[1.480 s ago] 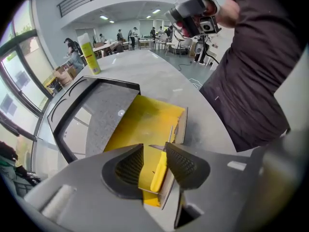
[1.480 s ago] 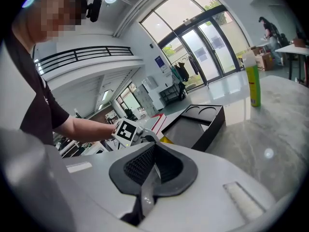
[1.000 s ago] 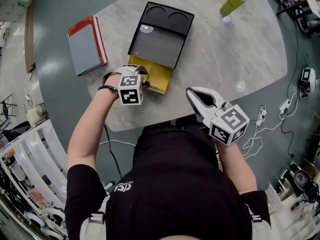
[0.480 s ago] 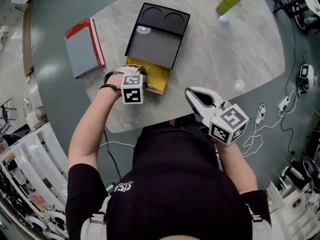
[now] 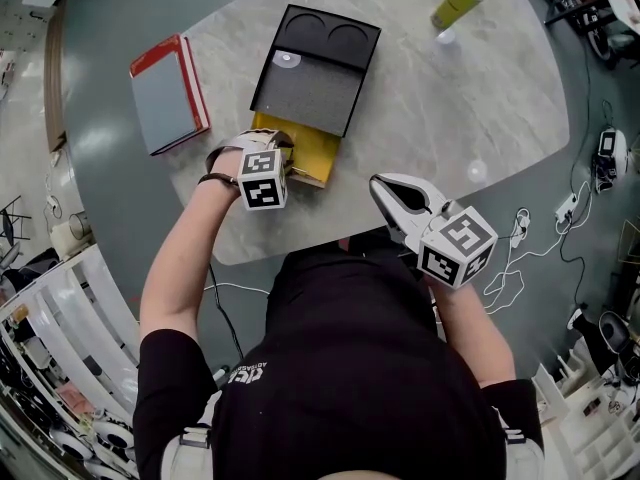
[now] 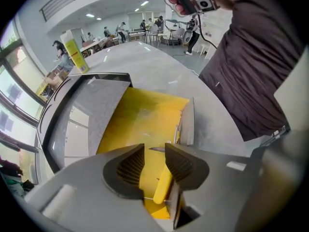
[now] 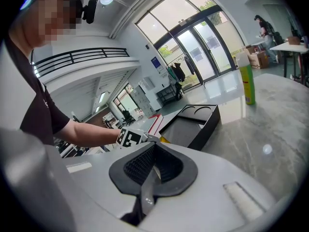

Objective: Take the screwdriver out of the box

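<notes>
Half-open left gripper (image 6: 154,150) closing round screwdriver (image 6: 163,187)

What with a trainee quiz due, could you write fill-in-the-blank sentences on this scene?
1. The screwdriver lies inside the ___ box.
2. The black tray has ___ round recesses.
3. The right gripper's jaws are ___.
Missing words: yellow; two; shut.
</notes>
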`<action>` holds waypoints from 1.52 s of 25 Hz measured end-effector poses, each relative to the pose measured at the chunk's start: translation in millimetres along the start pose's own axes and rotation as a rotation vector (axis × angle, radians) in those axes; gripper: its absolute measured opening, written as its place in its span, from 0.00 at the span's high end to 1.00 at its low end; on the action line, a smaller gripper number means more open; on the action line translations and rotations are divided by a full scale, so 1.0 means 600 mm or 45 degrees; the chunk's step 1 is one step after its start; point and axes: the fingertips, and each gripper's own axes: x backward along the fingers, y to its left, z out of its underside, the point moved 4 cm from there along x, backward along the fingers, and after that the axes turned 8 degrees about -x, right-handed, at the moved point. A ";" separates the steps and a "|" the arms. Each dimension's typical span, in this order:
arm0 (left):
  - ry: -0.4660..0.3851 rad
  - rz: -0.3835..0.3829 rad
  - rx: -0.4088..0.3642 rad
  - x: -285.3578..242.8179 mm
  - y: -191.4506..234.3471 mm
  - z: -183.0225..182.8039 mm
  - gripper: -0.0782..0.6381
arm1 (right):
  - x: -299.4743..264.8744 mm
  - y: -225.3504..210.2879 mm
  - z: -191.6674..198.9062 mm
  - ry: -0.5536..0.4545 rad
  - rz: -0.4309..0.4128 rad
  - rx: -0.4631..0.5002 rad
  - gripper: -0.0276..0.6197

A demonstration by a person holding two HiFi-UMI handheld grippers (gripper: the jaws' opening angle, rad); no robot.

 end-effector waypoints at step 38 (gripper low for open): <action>-0.135 -0.267 0.287 0.105 -0.006 0.022 0.73 | -0.079 0.040 -0.006 0.172 -0.138 0.108 0.93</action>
